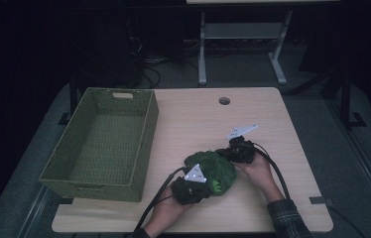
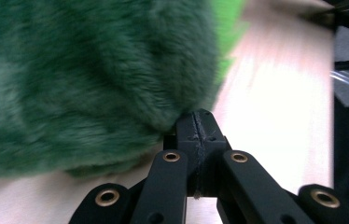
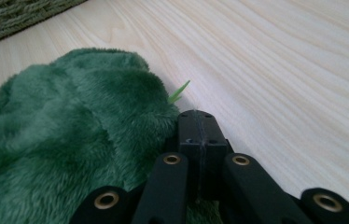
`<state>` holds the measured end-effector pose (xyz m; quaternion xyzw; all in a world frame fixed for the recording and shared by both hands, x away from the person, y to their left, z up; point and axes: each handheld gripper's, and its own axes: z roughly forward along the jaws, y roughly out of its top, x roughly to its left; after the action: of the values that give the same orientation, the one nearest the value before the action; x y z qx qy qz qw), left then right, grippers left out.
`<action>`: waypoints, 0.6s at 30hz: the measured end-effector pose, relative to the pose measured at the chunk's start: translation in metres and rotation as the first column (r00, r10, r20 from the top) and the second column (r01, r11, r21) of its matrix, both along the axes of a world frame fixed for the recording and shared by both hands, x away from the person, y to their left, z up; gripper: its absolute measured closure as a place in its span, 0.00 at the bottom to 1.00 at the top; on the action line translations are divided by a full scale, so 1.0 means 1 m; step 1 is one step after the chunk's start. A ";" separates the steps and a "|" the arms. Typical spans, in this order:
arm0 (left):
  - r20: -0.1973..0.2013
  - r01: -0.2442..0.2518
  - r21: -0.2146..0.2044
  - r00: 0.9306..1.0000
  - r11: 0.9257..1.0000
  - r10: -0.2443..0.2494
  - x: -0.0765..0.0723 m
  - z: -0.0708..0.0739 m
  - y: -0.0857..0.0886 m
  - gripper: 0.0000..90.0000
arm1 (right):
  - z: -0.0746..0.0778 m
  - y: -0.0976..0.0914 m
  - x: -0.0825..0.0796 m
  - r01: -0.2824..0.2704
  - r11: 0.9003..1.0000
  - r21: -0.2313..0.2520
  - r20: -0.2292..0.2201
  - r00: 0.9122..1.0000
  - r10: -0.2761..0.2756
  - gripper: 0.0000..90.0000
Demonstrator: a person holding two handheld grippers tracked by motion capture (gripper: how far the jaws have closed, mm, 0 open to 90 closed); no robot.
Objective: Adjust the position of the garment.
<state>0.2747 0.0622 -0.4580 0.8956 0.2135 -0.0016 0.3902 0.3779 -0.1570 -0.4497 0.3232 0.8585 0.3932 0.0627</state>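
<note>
From where I stood, a green plush toy (image 1: pixel 212 171) sat near the front middle of the pale wood worktop (image 1: pixel 273 148), with the person's two hands on either side of it. The left tool (image 1: pixel 199 187) was at the toy's near-left edge and the right tool (image 1: pixel 229 151) at its far-right edge, both touching the fur. To the left, well apart from the toy, a green woven basket (image 1: pixel 101 144) sat on the worktop with nothing in it that I could see.

The high view gave the layout but was too dim and small to show the jaws. The close views did that job. In the left gripper view the jaws of the left tool (image 2: pixel 197 116) were pressed together with no gap, tips right against the blurred dark green fur (image 2: pixel 84 79); whether any fur was pinched between them, I couldn't tell. A brighter green patch (image 2: pixel 226 28) showed at the toy's far edge there.

The right gripper view was sharper: the right tool (image 3: pixel 197 115) had its jaws shut tight too, tips just beside the plush (image 3: pixel 70 140), with a little bright green sliver (image 3: pixel 178 92) sticking up by them. A strip of the basket's weave (image 3: pixel 14 16) showed in the top left corner.
</note>
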 end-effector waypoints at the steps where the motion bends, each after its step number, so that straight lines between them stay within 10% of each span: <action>1: 0.001 -0.001 0.003 1.000 1.000 0.001 0.002 0.000 0.001 1.00 | 0.000 0.000 -0.001 0.003 1.000 -0.004 -0.006 1.000 -0.003 1.00; 18: 0.020 -0.056 0.046 0.998 0.997 0.055 0.032 -0.003 0.007 1.00 | -0.001 -0.030 -0.022 0.046 0.999 -0.028 -0.034 0.998 -0.047 1.00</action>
<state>0.3065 0.0695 -0.4612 0.8982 0.2347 0.0225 0.3709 0.3554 -0.1874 -0.4503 0.3490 0.8569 0.3744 0.0613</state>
